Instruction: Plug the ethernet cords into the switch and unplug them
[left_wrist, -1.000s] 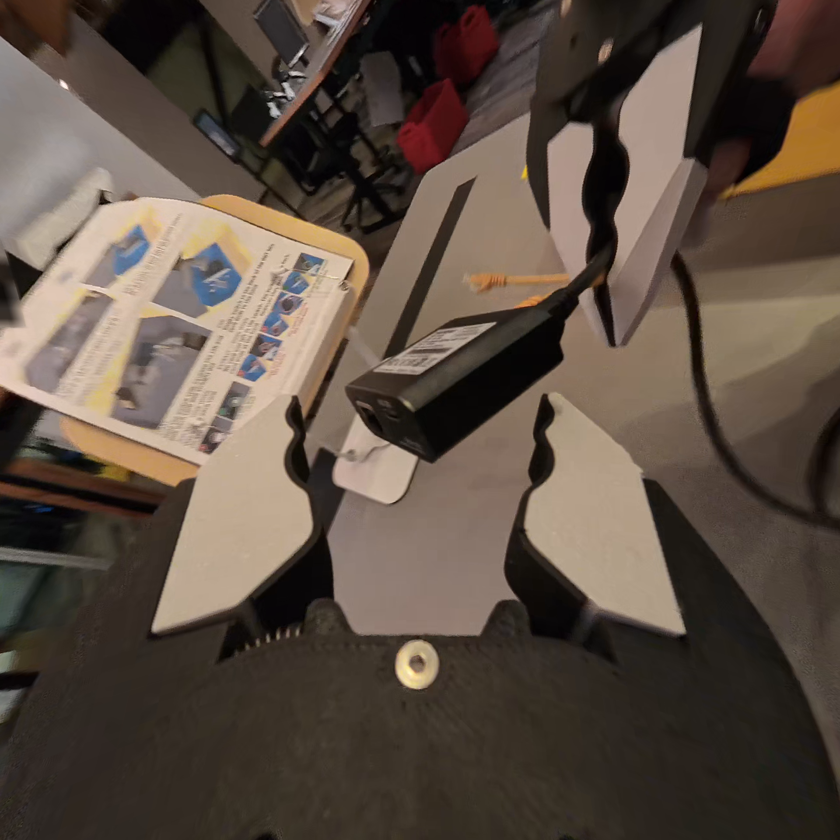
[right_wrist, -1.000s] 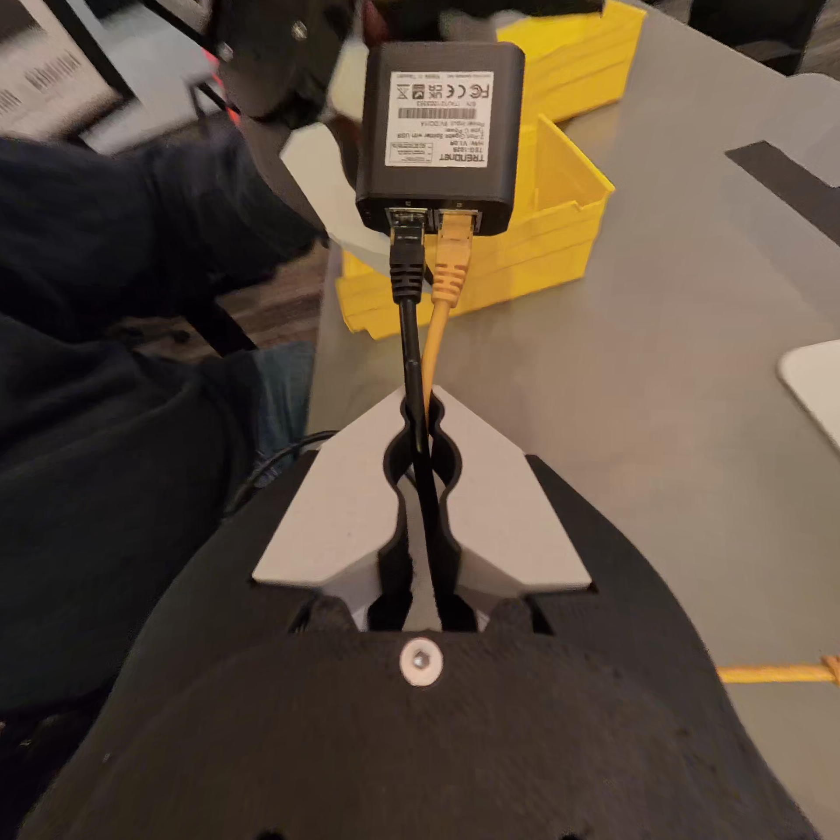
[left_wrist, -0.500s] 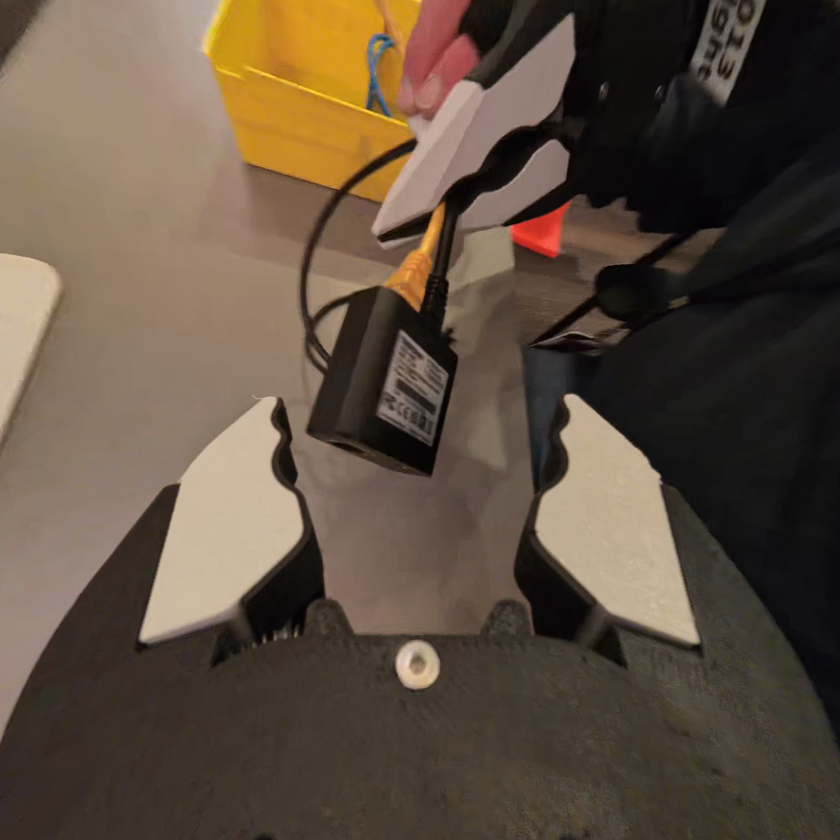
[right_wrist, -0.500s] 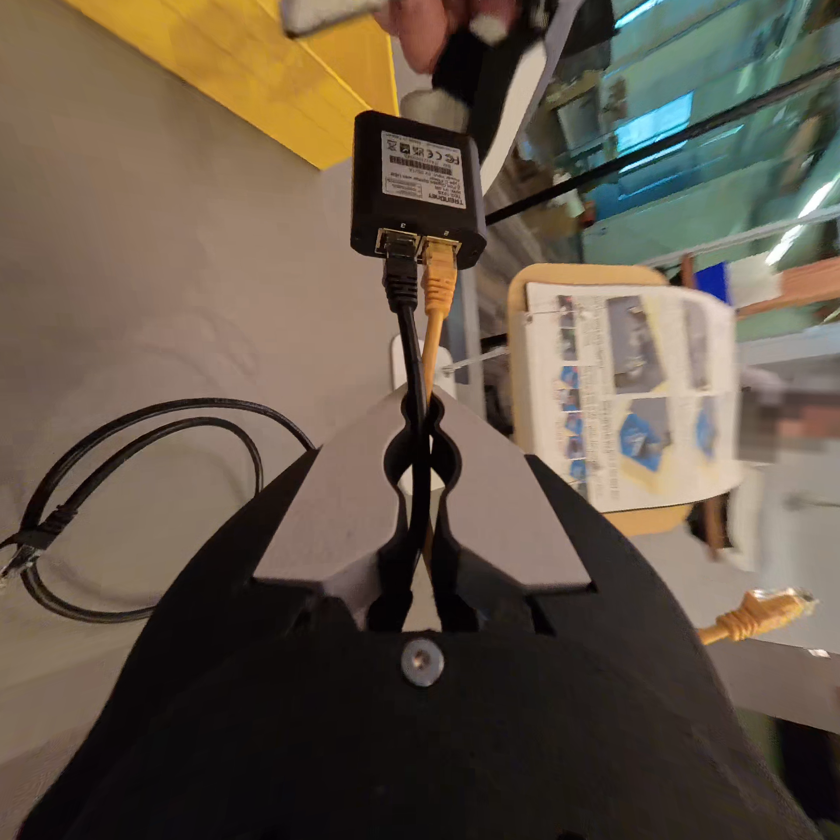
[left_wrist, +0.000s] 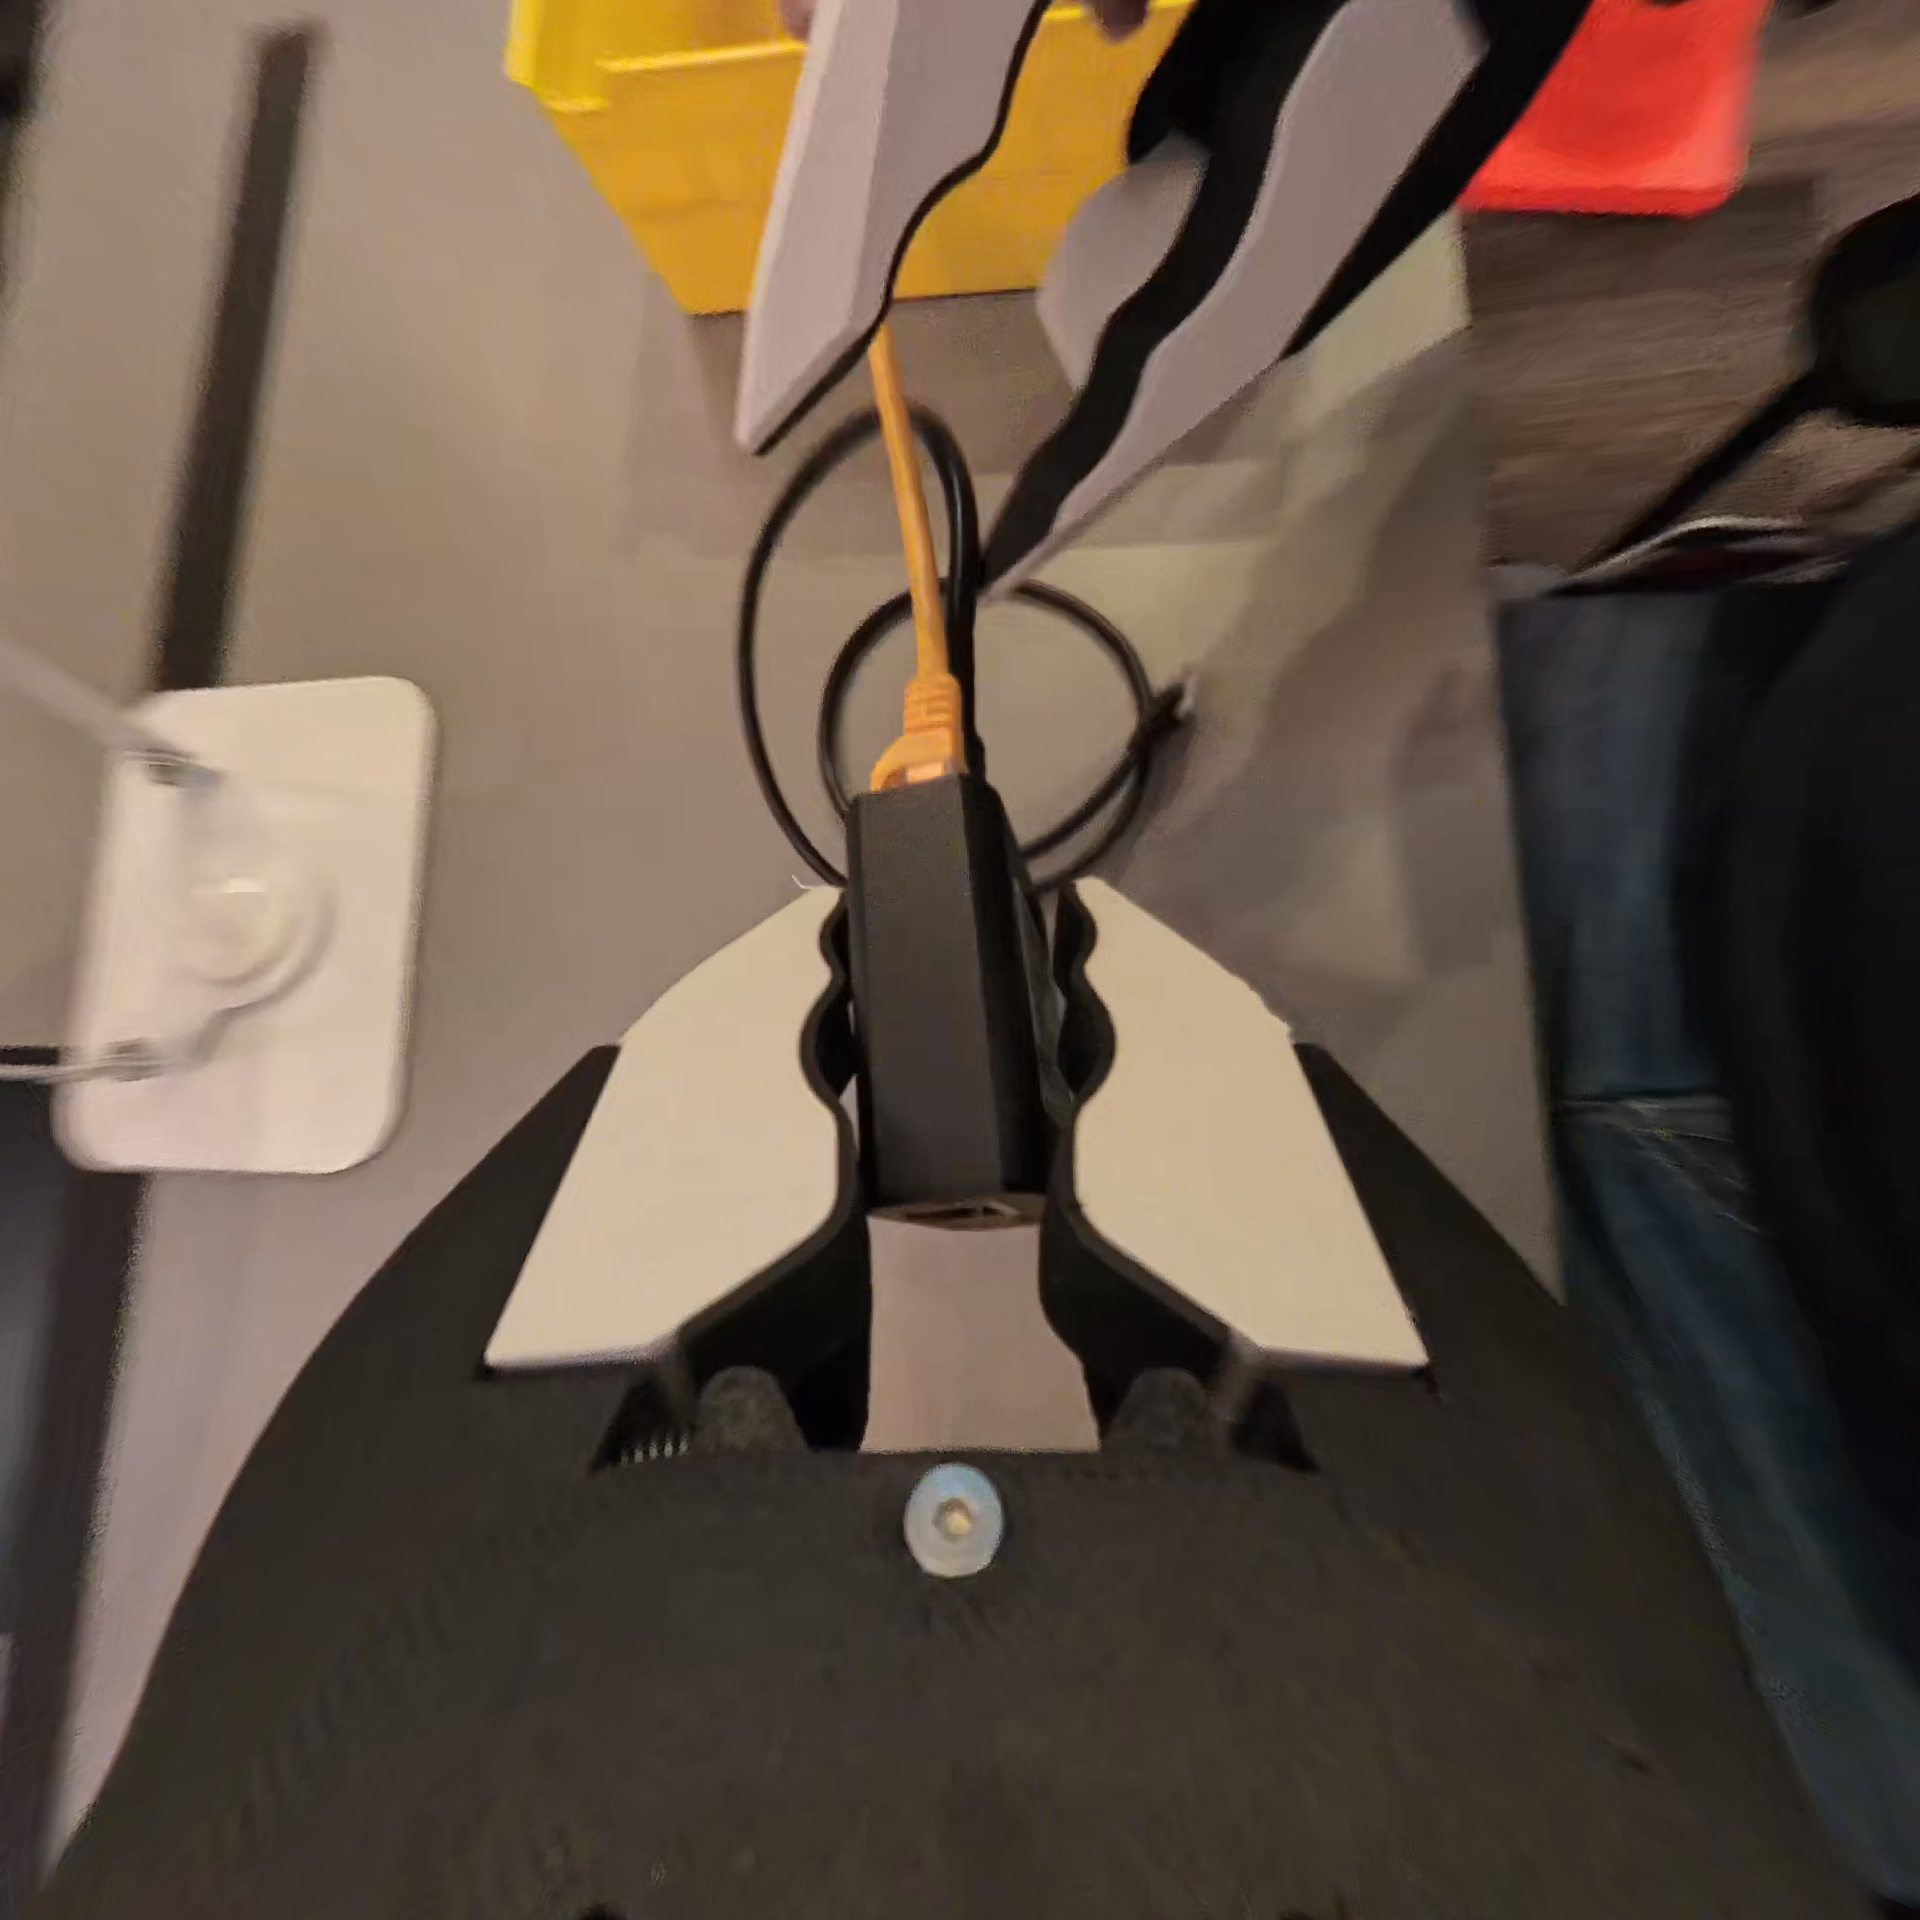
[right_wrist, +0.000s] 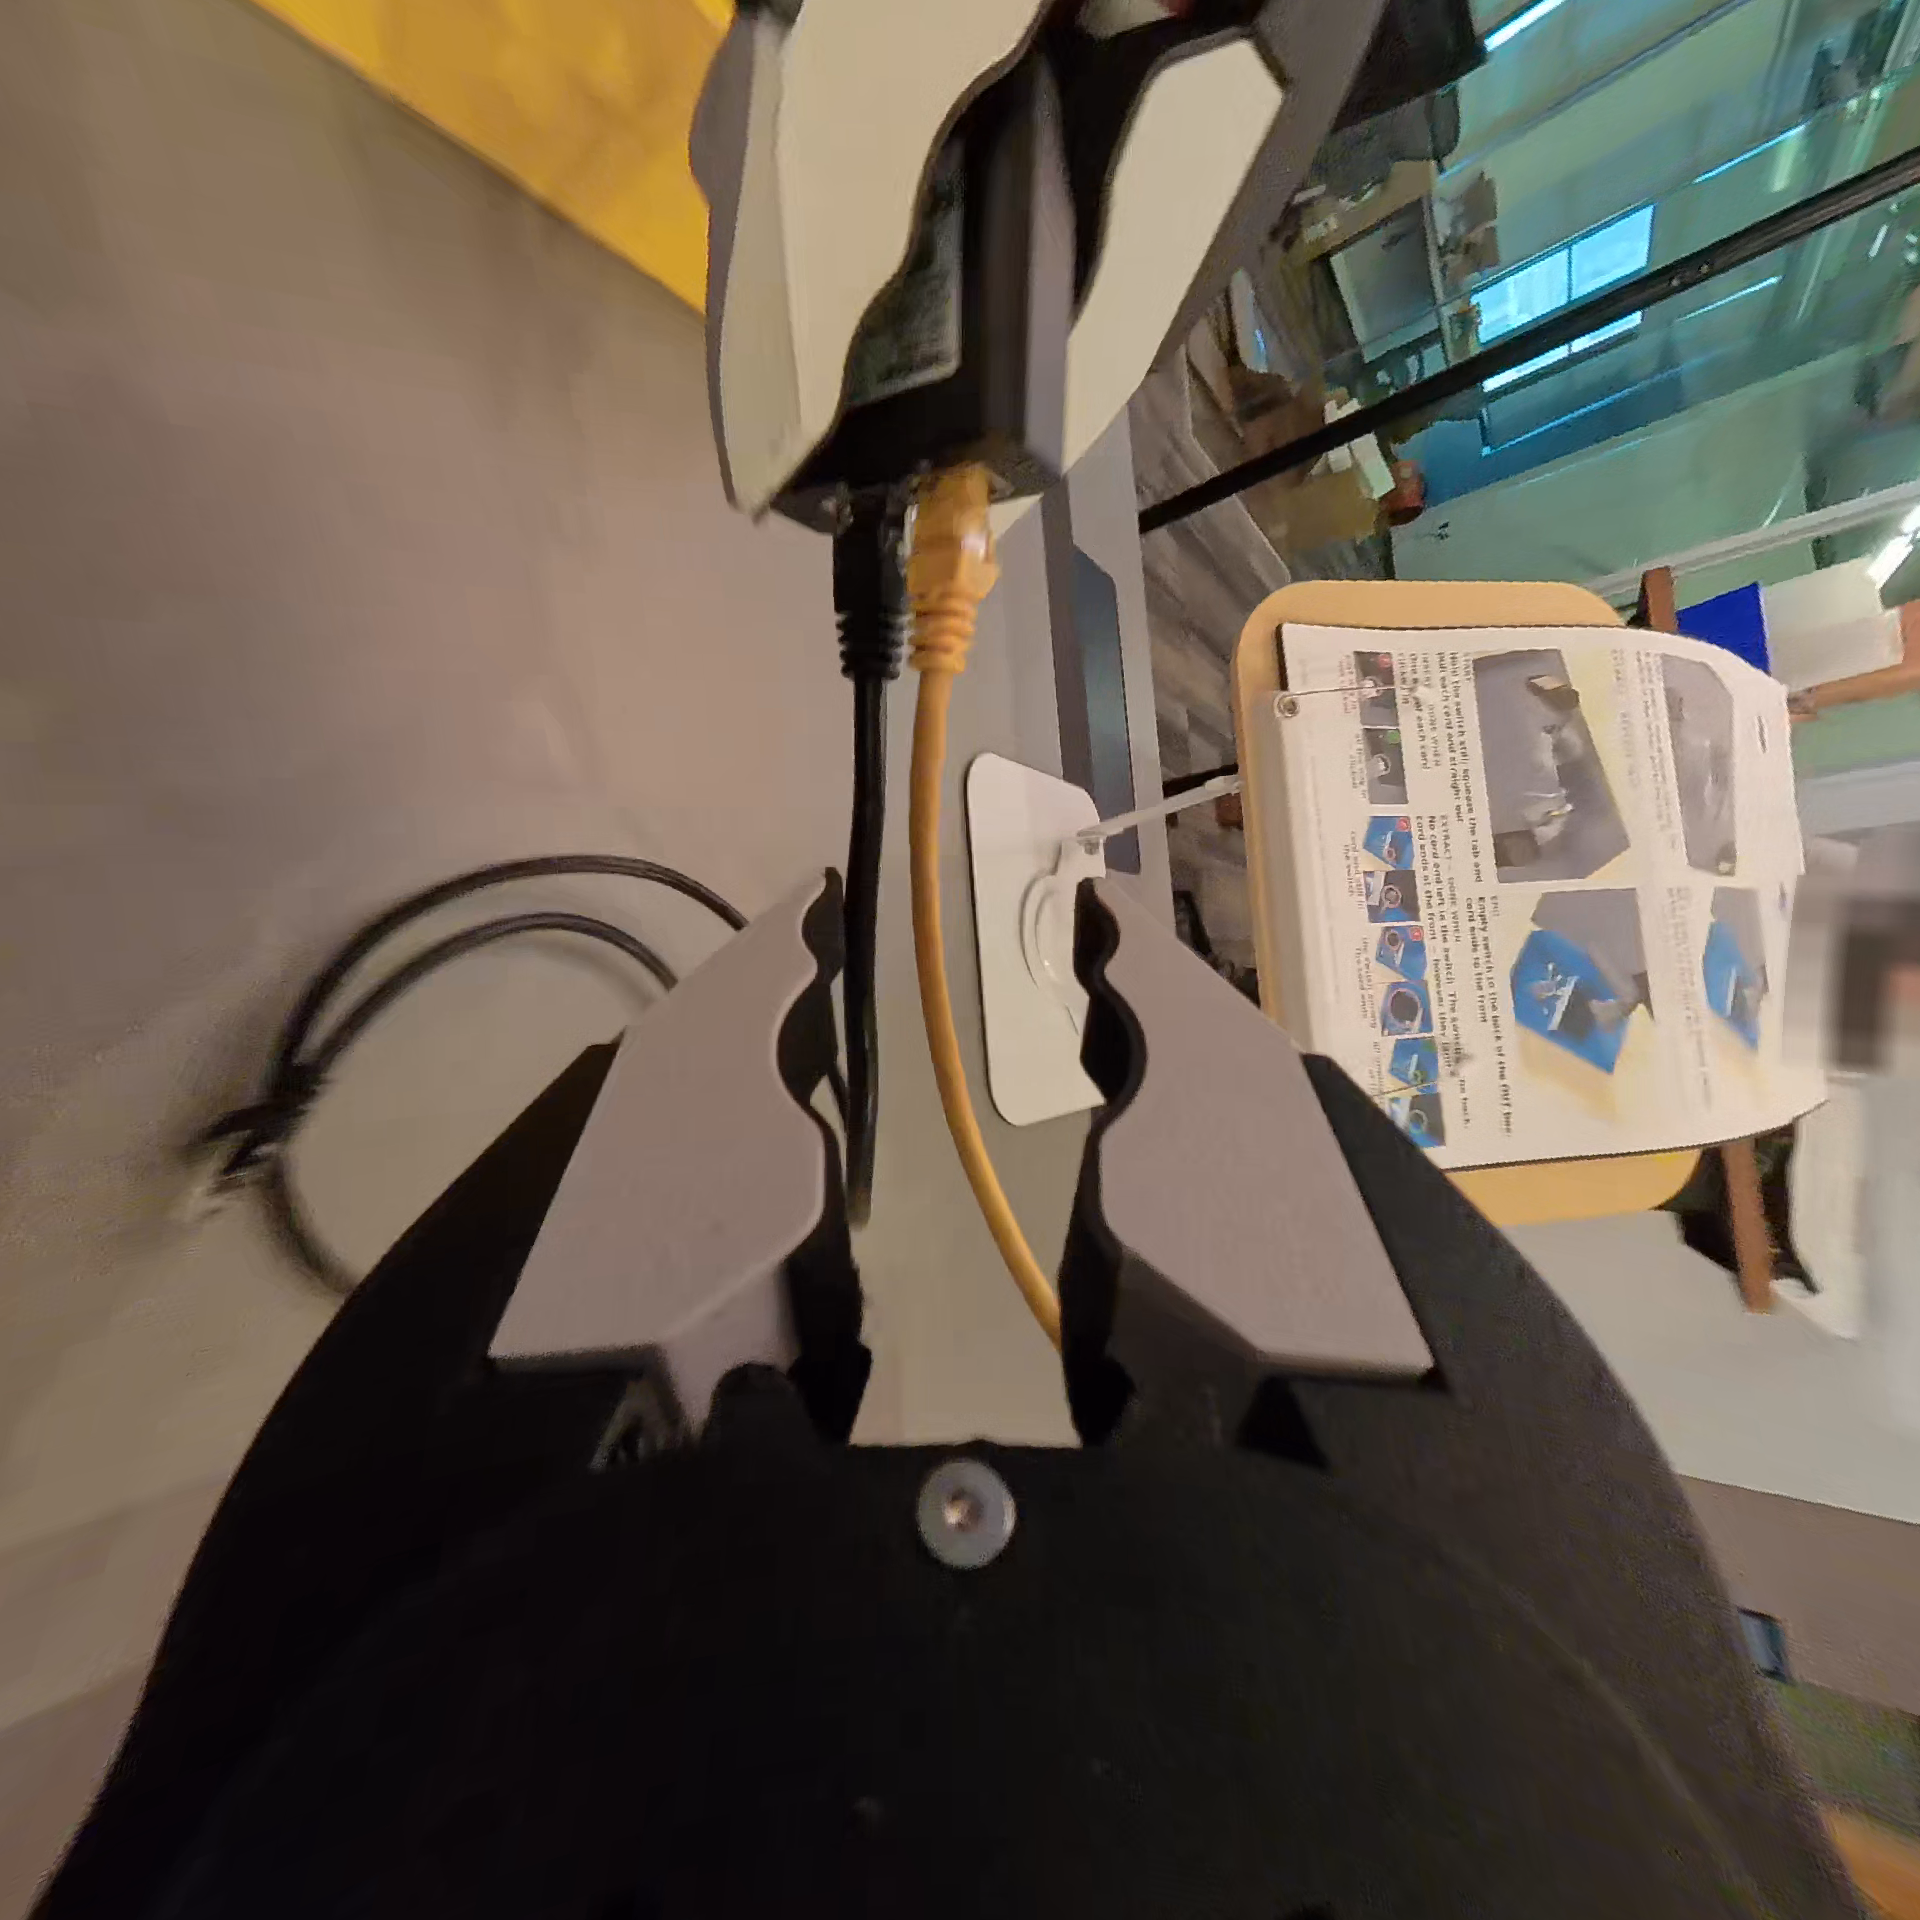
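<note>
The black switch (left_wrist: 940, 997) sits between the pads of my left gripper (left_wrist: 951, 899), which is shut on it. An orange cord (left_wrist: 914, 540) and a black cord (left_wrist: 971, 582) are plugged into its far end. My right gripper (left_wrist: 883, 499) is open above it, with the cords running between its fingers. In the right wrist view my right gripper (right_wrist: 956, 894) is open; the black cord (right_wrist: 862, 831) and the orange cord (right_wrist: 925, 831) pass loosely through the gap. The switch (right_wrist: 997, 312) is held ahead by my left gripper (right_wrist: 904, 468).
A yellow bin (left_wrist: 707, 177) stands on the grey table (left_wrist: 520, 468). A white pad with a clear hook (left_wrist: 260, 914) lies at the left. The black cord coils on the table (right_wrist: 436, 935). A picture sheet on a wooden board (right_wrist: 1507, 883) and a person's leg (left_wrist: 1662, 1039) are beside the table. Left tips to right tips: about 7 centimeters.
My left gripper has closed on the switch, which earlier hung from the cords. My right gripper has opened and let go of the two cords.
</note>
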